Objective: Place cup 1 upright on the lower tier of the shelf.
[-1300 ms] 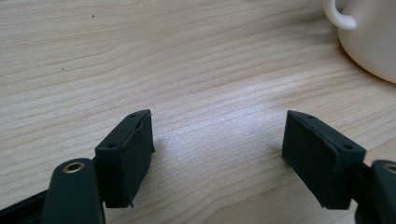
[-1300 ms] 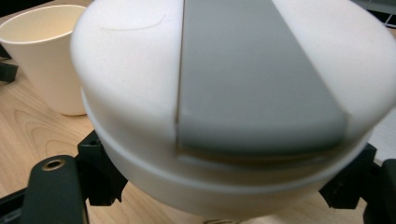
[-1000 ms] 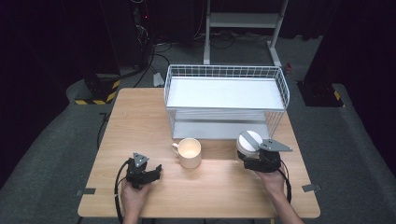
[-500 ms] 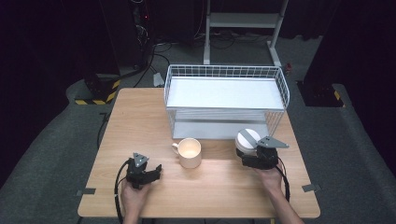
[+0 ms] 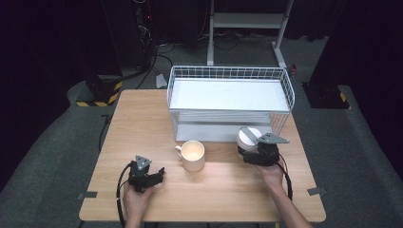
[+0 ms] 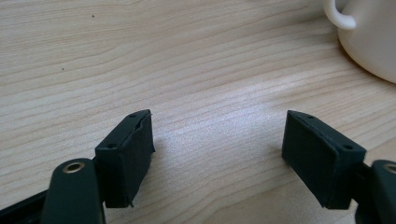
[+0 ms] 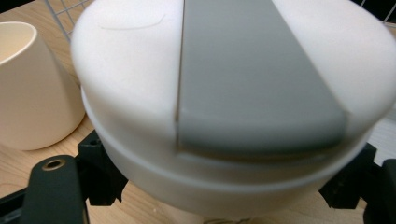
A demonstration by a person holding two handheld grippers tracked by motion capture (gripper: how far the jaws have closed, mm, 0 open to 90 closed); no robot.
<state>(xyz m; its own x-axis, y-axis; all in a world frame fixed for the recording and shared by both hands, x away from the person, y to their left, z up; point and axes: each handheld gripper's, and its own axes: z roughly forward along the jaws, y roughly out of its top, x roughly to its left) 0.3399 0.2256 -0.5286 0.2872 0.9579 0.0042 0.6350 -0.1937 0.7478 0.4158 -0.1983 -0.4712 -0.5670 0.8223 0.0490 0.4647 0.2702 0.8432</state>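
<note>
White round container [image 7: 140,107] with grey band across lid, clamped between black jaws of right gripper [image 5: 259,153]; cream mug [image 5: 193,155] just left of it; white wire basket [image 5: 285,90] beyond; pale wood-grain table [image 6: 187,70] under black left gripper [image 5: 147,176]

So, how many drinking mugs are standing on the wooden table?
1. The cream ceramic mug stands near the middle of the light wooden table, in front of the white wire basket. The round white container with a grey lid band, held in the right gripper, is no mug.
</note>
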